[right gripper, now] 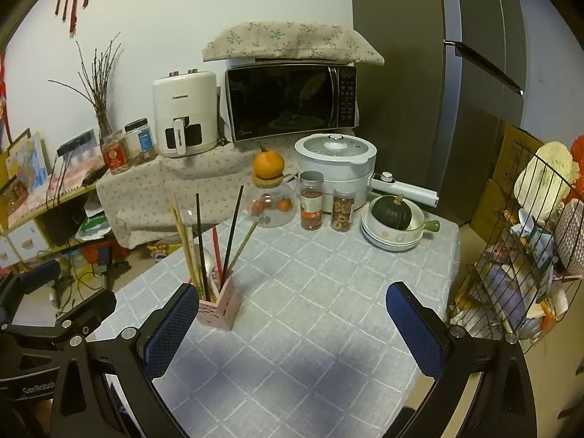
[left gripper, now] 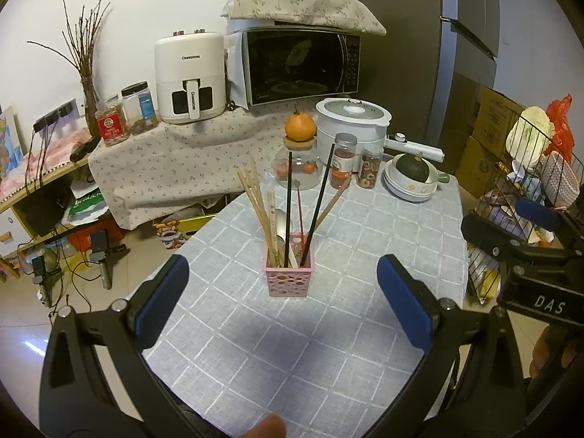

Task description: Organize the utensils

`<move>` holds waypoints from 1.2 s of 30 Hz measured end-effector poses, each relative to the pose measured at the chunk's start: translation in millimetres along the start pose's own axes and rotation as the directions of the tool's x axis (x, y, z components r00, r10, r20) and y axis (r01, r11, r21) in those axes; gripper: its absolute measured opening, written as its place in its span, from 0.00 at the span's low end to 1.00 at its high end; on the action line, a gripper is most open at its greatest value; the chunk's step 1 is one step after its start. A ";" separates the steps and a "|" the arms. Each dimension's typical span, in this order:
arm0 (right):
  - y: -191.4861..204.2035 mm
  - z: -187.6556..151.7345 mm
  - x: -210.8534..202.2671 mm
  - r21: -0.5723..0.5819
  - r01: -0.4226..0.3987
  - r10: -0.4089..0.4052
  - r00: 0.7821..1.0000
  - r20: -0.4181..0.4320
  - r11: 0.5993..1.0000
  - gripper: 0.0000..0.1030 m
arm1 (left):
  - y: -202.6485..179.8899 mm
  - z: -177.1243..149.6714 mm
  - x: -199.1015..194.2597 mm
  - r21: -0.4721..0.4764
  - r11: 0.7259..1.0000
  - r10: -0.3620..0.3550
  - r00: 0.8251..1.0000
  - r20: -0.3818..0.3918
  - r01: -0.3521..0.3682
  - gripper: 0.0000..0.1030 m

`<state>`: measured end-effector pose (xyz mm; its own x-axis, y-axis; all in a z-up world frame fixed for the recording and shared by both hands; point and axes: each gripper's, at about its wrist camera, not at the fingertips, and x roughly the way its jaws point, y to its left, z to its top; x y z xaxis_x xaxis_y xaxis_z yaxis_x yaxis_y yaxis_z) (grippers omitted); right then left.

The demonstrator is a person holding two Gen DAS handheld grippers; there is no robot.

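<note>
A pink perforated utensil holder (left gripper: 290,277) stands on the grey checked tablecloth (left gripper: 277,346). It holds wooden chopsticks (left gripper: 255,204), black chopsticks (left gripper: 289,204), a red stick and a metal spoon (left gripper: 280,221). My left gripper (left gripper: 283,304) is open and empty, just in front of the holder. In the right wrist view the holder (right gripper: 219,308) sits by my right gripper's left finger (right gripper: 169,332). My right gripper (right gripper: 292,328) is open and empty over the cloth. The right gripper also shows in the left wrist view (left gripper: 518,237), and the left gripper in the right wrist view (right gripper: 47,292).
At the table's far end stand a glass jar topped with an orange (left gripper: 299,162), two spice jars (left gripper: 343,160), a white cooker (left gripper: 352,120) and stacked bowls with a green squash (left gripper: 412,179). A wire rack (right gripper: 518,262) stands right of the table. A microwave (right gripper: 292,100) and air fryer (right gripper: 184,113) sit behind.
</note>
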<state>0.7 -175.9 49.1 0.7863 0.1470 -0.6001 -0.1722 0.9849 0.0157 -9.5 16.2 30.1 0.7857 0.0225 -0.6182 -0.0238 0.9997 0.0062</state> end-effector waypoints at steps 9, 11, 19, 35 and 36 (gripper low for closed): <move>-0.8 0.4 0.3 -0.001 -0.001 0.001 1.000 0.001 1.000 1.00 | 2.1 0.3 0.0 -0.009 1.000 -0.001 1.000 0.007 0.001 0.99; -0.8 0.3 0.3 -0.001 -0.001 0.001 1.000 0.000 1.000 1.00 | 2.0 0.2 0.1 -0.009 1.000 0.000 1.000 0.005 0.000 0.99; -1.2 1.2 -0.7 0.001 0.004 -0.004 1.000 0.008 1.000 1.00 | 3.9 1.1 -0.2 -0.017 1.000 0.001 1.000 0.006 -0.001 0.99; 0.5 3.9 -8.2 -0.006 0.044 -0.043 0.998 0.045 0.999 1.00 | 3.2 1.3 0.7 -0.023 1.000 0.004 1.000 0.006 -0.004 0.99; 0.3 4.3 -8.4 -0.004 0.044 -0.044 0.998 0.046 0.999 1.00 | 3.2 1.5 0.6 -0.023 1.000 0.004 1.000 0.008 -0.004 0.99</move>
<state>-3.4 -176.4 57.6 0.8194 0.1073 -0.5631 -0.1392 0.9902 -0.0138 -8.1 19.4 30.9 0.7903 0.0268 -0.6121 -0.0415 0.9991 -0.0098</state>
